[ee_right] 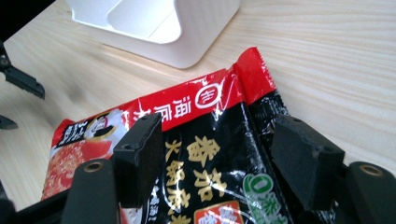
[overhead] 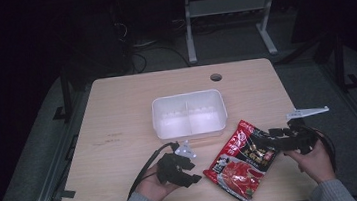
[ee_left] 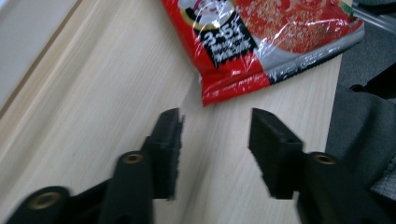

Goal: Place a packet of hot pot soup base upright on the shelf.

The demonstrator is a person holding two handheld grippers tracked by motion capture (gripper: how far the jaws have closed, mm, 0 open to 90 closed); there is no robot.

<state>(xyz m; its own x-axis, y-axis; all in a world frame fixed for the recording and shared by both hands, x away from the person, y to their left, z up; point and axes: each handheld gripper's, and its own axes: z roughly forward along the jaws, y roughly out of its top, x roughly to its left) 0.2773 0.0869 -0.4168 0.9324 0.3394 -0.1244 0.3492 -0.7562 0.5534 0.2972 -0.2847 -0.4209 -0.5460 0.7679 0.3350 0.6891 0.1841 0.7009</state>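
Note:
A red and black noodle packet (overhead: 243, 163) lies flat on the wooden table (overhead: 118, 117), near its front edge. My right gripper (overhead: 271, 138) reaches in from the right and hovers over the packet's far end. In the right gripper view its jaws (ee_right: 219, 147) stand wide apart above the packet (ee_right: 210, 154), not pressing on it. My left gripper (overhead: 194, 171) is just left of the packet, low over the table. Its jaws (ee_left: 215, 126) are open with bare wood between them, and the packet's near corner (ee_left: 233, 88) lies a little ahead.
A white two-compartment container (overhead: 155, 118) stands in the middle of the table behind the packet, and its wall (ee_right: 196, 42) rises just beyond my right gripper. A round cable hole (overhead: 216, 77) is at the table's far edge. The front table edge (ee_left: 334, 107) runs close to the packet.

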